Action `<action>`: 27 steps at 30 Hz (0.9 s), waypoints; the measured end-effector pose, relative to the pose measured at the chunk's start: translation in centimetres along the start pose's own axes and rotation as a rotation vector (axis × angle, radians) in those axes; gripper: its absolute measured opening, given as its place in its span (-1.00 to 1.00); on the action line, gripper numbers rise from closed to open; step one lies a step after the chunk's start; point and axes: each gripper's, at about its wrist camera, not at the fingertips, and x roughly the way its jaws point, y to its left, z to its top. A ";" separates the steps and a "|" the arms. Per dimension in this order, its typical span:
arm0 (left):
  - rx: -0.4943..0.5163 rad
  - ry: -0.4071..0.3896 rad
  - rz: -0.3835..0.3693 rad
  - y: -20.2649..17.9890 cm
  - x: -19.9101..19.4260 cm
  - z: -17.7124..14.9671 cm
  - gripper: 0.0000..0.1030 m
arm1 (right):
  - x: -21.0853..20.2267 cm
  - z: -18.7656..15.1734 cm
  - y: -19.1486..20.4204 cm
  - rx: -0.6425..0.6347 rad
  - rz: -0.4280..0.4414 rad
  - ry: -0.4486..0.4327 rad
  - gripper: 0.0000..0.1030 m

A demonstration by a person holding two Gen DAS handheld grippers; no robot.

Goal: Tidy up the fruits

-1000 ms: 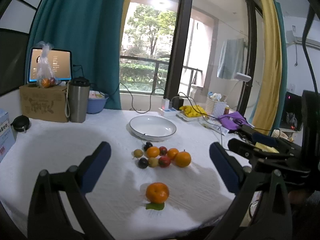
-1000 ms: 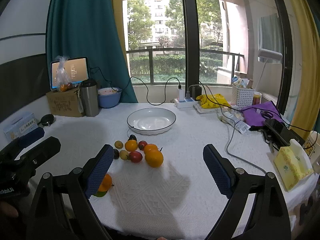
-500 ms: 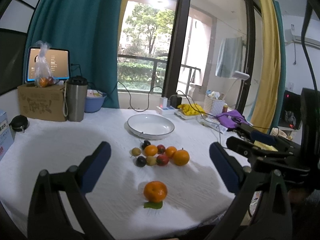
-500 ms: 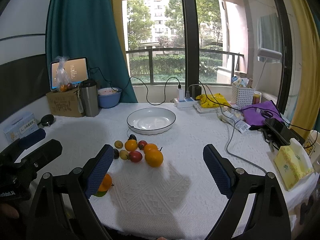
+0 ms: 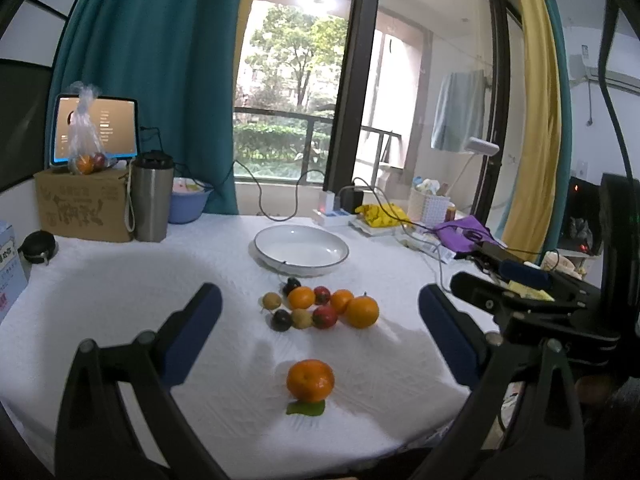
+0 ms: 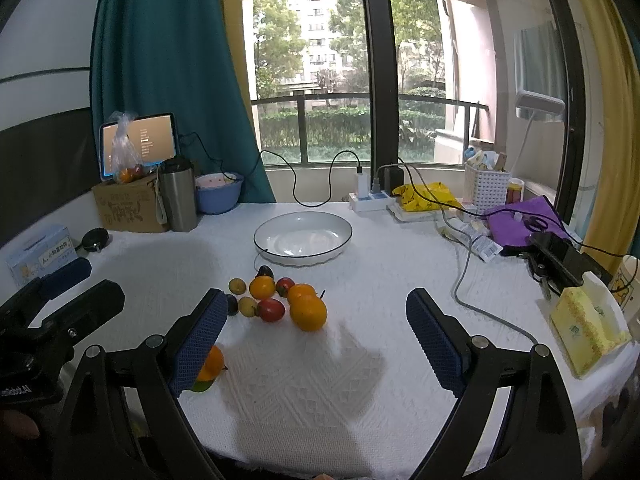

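Observation:
A cluster of small fruits (image 5: 320, 308) lies on the white tablecloth, with a large orange (image 5: 361, 311) at its right end; the cluster also shows in the right wrist view (image 6: 276, 300). A lone tangerine (image 5: 310, 380) on a green leaf sits nearer the front edge, partly hidden behind my right gripper's left finger in the right wrist view (image 6: 212, 362). An empty white bowl (image 5: 301, 249) stands behind the fruit. My left gripper (image 5: 320, 320) is open and empty, held above the table. My right gripper (image 6: 316, 320) is open and empty too.
A steel tumbler (image 5: 151, 196), cardboard box (image 5: 82, 206), blue bowl (image 5: 188, 204) and tablet stand at the back left. A power strip (image 6: 370, 200), cables, yellow bag, purple cloth (image 6: 520, 220) and tissue pack (image 6: 584, 328) crowd the right side.
The left gripper has drawn back and risen slightly, so the fruit sits a little lower and smaller in its view. The right gripper has barely moved. Both stay open.

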 end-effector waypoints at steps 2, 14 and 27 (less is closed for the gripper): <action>0.002 0.003 -0.002 0.0 0.1 -0.1 0.93 | 0.1 -0.1 -0.1 0.003 0.000 0.001 0.80; 0.008 0.124 0.005 0.2 2.7 -1.6 0.93 | 1.3 -0.4 -1.4 0.025 -0.013 0.020 0.80; -0.012 0.384 -0.005 0.4 9.2 -5.2 0.66 | 6.4 -2.4 -2.3 0.058 0.017 0.158 0.80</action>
